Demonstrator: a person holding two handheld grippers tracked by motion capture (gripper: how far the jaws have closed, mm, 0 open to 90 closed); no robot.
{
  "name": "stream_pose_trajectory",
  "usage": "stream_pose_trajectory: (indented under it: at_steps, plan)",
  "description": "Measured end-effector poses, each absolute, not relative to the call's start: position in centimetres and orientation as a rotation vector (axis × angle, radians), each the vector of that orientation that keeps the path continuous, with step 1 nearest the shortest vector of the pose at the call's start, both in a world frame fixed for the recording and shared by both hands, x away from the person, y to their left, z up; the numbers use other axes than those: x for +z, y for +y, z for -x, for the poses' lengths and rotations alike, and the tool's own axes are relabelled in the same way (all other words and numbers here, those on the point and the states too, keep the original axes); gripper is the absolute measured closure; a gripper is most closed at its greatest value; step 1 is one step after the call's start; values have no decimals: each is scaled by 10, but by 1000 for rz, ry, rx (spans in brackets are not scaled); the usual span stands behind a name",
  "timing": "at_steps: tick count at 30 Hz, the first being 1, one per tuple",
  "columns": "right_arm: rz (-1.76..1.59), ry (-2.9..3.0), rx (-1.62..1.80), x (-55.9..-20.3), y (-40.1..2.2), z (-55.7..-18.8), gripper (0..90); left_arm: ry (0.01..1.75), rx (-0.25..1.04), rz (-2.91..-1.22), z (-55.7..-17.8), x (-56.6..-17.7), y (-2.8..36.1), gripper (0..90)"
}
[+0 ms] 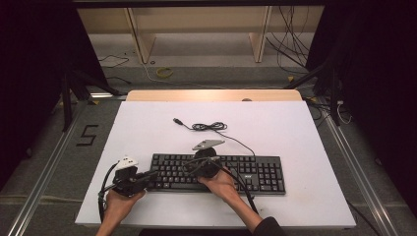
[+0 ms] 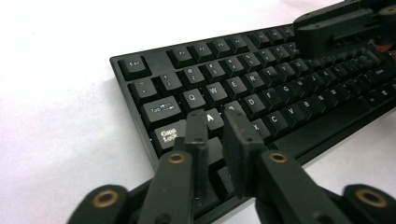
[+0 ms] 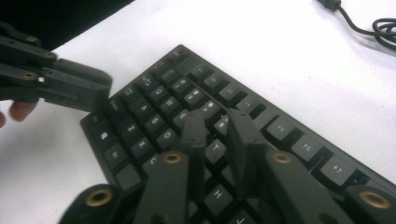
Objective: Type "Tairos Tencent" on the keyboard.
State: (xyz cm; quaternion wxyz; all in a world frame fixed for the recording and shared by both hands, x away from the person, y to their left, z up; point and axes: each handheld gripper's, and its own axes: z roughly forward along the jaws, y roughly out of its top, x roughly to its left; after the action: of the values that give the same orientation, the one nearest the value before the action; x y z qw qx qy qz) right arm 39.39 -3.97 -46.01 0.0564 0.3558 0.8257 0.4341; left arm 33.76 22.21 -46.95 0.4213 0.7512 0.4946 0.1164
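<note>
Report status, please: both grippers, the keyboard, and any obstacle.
Left gripper slightly open over the keyboard near key A, holding nothing. Right gripper slightly open over the middle keys, holding nothing. Cable lies behind, not in the way.

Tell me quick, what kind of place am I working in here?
Likely a lab or recording workspace, not an office: a white-topped table inside a dark-curtained frame, loose cables on the floor behind it, and only a black keyboard with its coiled cord as the work piece.
</note>
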Motion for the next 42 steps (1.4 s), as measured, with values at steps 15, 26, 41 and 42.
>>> stream_pose_trajectory:
  at_steps: [15,26,41,42]
  plan:
    - [-989,2511,1457,-450,-53,-375,414,1194,273,-1819,-336,-465,220,426]
    - [-1000,2510,1457,-451,-67,-368,380,1172,285,-1782,-335,-463,220,339]
    - [-998,2506,1464,-453,-77,-361,363,1159,288,-1782,-336,-461,218,306]
    - [-998,2506,1464,-453,-77,-361,363,1159,288,-1782,-336,-461,218,305]
